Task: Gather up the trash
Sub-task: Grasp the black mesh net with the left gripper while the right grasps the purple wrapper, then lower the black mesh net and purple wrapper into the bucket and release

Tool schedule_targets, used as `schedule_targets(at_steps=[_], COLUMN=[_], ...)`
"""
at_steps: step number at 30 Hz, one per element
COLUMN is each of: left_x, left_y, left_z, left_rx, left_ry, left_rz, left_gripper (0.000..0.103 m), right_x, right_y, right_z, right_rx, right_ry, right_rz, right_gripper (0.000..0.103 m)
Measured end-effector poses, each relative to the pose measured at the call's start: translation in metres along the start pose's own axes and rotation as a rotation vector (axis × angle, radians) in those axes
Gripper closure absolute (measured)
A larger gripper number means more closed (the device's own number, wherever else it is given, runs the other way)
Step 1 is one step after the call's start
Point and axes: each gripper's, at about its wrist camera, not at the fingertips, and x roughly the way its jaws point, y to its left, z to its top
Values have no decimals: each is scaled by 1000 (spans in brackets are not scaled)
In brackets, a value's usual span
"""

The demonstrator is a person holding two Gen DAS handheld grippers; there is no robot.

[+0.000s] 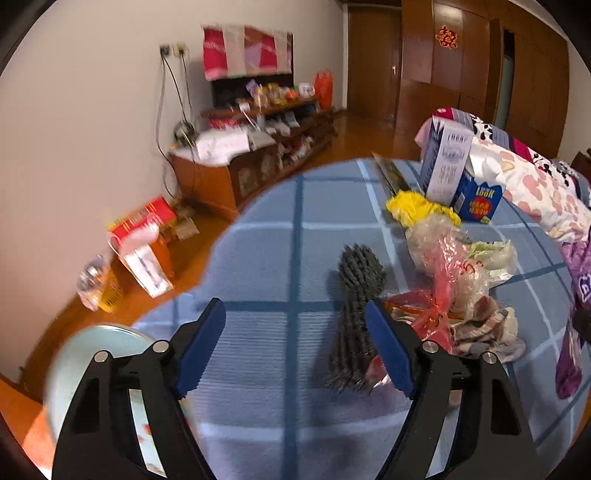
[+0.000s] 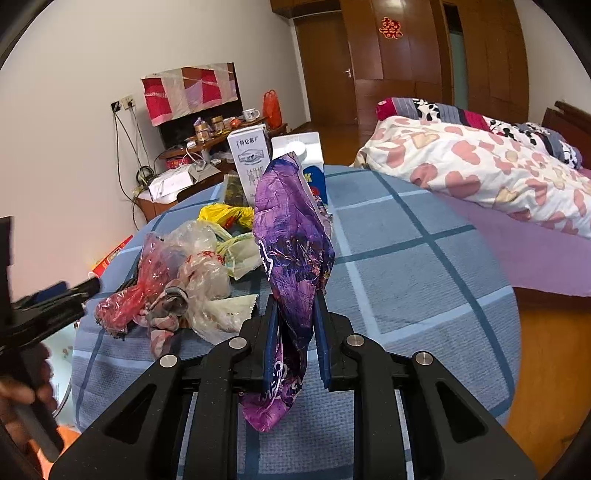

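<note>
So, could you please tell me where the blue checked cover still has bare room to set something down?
The widest bare patch of the cover lies between the purple wrapper and the heart-print quilt. Another lies left of the grey cloth. From the cartons down through the bag pile, it is crowded.

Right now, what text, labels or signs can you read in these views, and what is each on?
"囍": red paper sign on the wooden wardrobe door.
"纯牛奶": white milk carton; its smaller print is unreadable.
"100%": blue carton, roughly.
Purple snack bag in the right claw: lettering unreadable.
</note>
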Motion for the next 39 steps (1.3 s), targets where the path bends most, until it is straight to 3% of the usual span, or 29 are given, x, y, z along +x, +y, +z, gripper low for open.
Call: schedule_targets(at_steps=[5, 9, 18, 30, 39], left_x=[24, 29, -32, -97, -123], left_y=[-22, -21, -12, 8, 22], left_z=[-15, -19, -16, -51, -67], left_rx=[44, 25, 68, 100, 110], left_ry=[67, 91, -23, -38, -59], left_rz=[-37, -101, -74, 17, 70], left_gripper=[34, 74, 77, 77, 77], right_x=[9, 9, -12, -39, -56], right_y=[-2, -3, 6, 42, 71], right_z=[-3, -3, -8, -26, -33], right_rx=[11, 20, 20, -31, -79], right_ry=[24, 25, -10, -12, -18], right_rz=[8, 9, 15, 73, 117], right_gripper=[83, 83, 83, 83, 83])
